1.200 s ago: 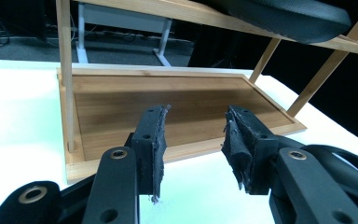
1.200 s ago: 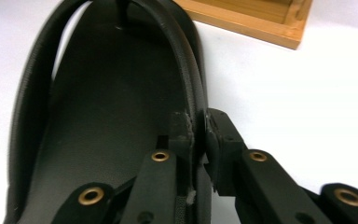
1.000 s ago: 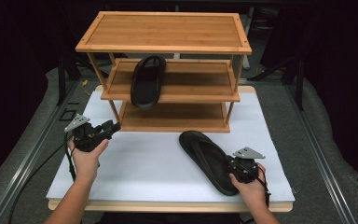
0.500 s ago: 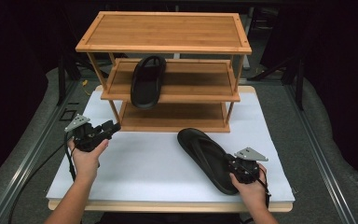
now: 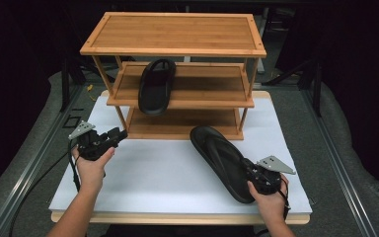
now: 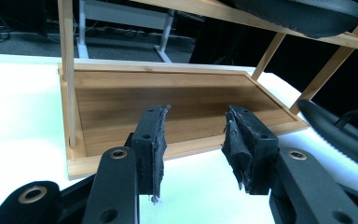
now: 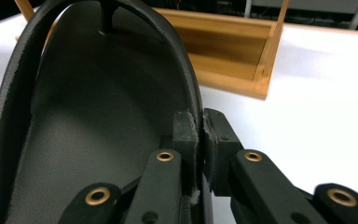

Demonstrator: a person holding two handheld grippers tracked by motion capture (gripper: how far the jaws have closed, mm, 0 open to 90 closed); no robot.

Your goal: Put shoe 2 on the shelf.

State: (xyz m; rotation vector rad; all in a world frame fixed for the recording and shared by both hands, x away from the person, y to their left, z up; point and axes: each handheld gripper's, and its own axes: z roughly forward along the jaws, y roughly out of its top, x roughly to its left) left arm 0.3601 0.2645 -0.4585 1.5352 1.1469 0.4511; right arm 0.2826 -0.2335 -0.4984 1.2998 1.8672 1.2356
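So the right gripper [image 5: 256,177] is pinching the heel rim of the black sandal [image 5: 220,158] on the white table [image 5: 168,173], its long axis pointing straight at the 3-tier rack [image 5: 177,101], while the left gripper [image 5: 112,138] hangs open nearby.

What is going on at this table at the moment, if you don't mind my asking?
A person is putting black flip-flops on a bamboo rack. One flip-flop lies on the middle shelf. The right gripper is shut on the rim of the second flip-flop near its heel, on the white mat. The left gripper waits open beside the rack.
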